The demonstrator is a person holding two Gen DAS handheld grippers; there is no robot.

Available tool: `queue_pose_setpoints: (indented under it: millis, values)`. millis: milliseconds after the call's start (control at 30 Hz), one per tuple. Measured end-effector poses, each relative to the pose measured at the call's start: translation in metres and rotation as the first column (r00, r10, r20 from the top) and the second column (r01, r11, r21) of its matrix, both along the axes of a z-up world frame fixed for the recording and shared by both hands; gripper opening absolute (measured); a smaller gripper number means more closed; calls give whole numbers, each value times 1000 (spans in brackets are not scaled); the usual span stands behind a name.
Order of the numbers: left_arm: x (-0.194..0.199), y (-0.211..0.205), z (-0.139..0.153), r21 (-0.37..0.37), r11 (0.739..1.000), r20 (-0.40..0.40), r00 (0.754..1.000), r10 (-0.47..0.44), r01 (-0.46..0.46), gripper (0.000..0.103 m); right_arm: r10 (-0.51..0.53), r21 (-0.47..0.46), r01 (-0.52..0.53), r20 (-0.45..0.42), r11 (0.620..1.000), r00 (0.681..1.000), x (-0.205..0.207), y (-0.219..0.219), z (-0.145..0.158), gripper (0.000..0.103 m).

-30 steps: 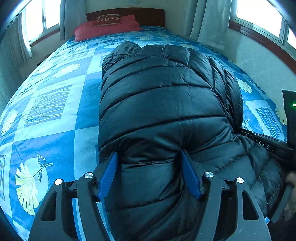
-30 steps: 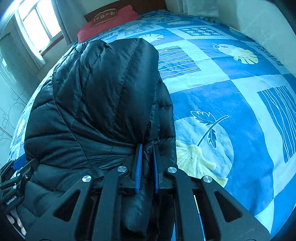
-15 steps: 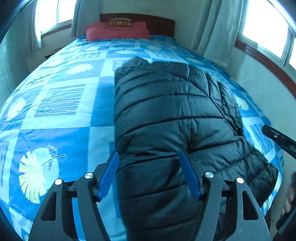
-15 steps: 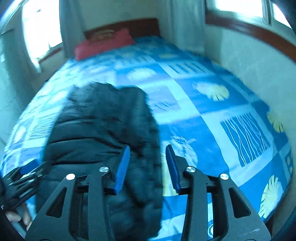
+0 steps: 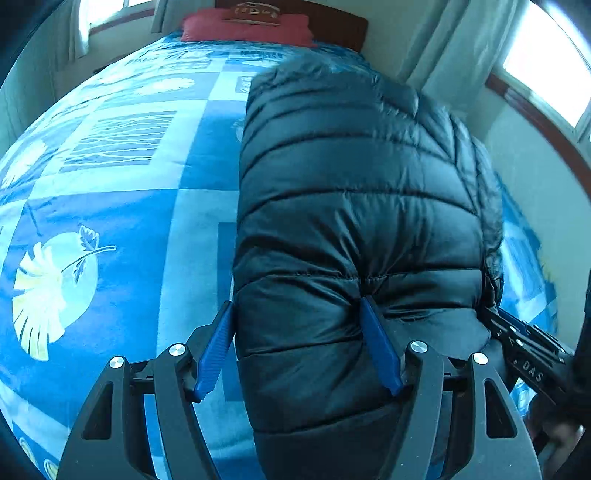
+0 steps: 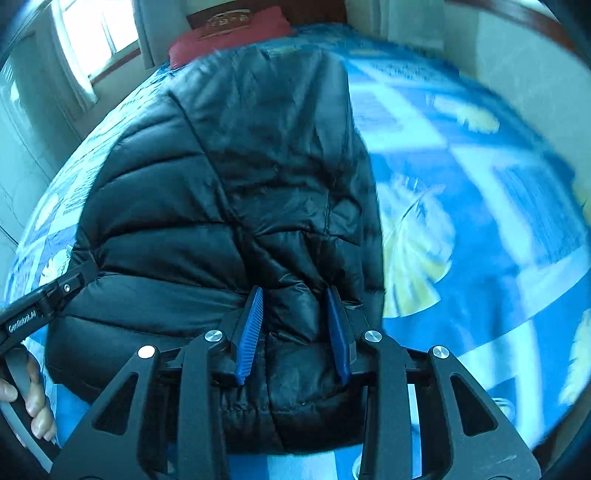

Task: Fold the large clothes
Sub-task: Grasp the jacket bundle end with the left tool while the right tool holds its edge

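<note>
A black quilted puffer jacket point(image 5: 354, 206) lies folded lengthwise on the blue patterned bed point(image 5: 110, 206). My left gripper point(image 5: 299, 314) is open, its blue fingers straddling the jacket's near left corner. In the right wrist view the jacket point(image 6: 229, 177) fills the left and middle. My right gripper point(image 6: 295, 291) is open, its fingers either side of a fold at the jacket's near right edge. The right gripper's body also shows in the left wrist view point(image 5: 528, 350), and the left gripper's body in the right wrist view point(image 6: 40, 314).
A red pillow point(image 5: 247, 26) and dark wooden headboard point(image 5: 332, 22) are at the far end. A wall with curtains point(image 5: 454, 48) runs along the bed's right side. Bare bedspread lies left of the jacket and, in the right wrist view point(image 6: 480, 206), to its right.
My right gripper let go of the jacket's edge, opened, pulled back, then came down over the near right fold. My left gripper stayed open and shifted left along the near edge.
</note>
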State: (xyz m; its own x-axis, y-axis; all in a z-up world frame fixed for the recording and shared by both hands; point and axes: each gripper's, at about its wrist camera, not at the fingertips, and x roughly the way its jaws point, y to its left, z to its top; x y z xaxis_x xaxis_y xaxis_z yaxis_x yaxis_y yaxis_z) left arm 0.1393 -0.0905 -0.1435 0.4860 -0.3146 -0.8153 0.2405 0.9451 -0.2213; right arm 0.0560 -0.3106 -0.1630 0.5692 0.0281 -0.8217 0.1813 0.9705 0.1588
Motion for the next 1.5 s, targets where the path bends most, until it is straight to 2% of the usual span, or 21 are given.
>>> queue_pose_setpoints:
  millis: [133,233,300,367,433,467,567,667,800,833,900,967,1100,1500]
  values:
    - [6,2,-9,-16,1000,-23,1000,4,-5,67,-7,-9,7,21,1000,1000,-1,2,-1,33]
    - [6,8,3,-22,1000,-36,999,-3,2,66,0,-31,0,15,1000,1000,-5,8,16,33]
    - [4,14,21,-10,1000,-35,999,7,-8,66,5,-51,-4,14,999,1000,-8,11,39,33]
    - [2,20,46,-31,999,24,1000,18,-17,66,8,-76,-3,64,997,998,-10,12,70,35]
    - [6,23,68,-54,998,90,996,24,-19,66,11,-90,0,128,996,992,-5,11,95,44]
    - [13,22,77,-58,998,122,992,23,-16,66,21,-93,-6,166,996,986,1,10,106,45]
    - [39,11,86,-53,998,159,987,29,-21,66,52,-107,-27,239,994,970,42,7,124,45]
    - [63,-3,81,-74,997,142,989,34,-23,66,80,-103,-57,242,993,967,80,2,114,45]
    - [92,-23,52,-54,998,71,997,31,-27,66,102,-127,-80,172,989,980,120,2,76,45]
    - [96,-25,45,-54,998,67,997,37,-33,69,97,-130,-77,157,989,983,124,0,66,45]
    - [97,-26,36,-47,998,80,996,48,-44,74,96,-130,-78,145,988,985,127,0,50,45]
    - [100,-27,27,-53,997,66,997,50,-47,74,92,-120,-77,134,990,987,130,0,37,46]
    - [105,-32,16,-15,999,57,997,53,-52,76,83,-110,-69,124,992,989,139,-2,22,46]
    - [115,-35,-8,-12,996,27,996,84,-84,79,58,-108,-42,156,993,986,144,-4,0,46]
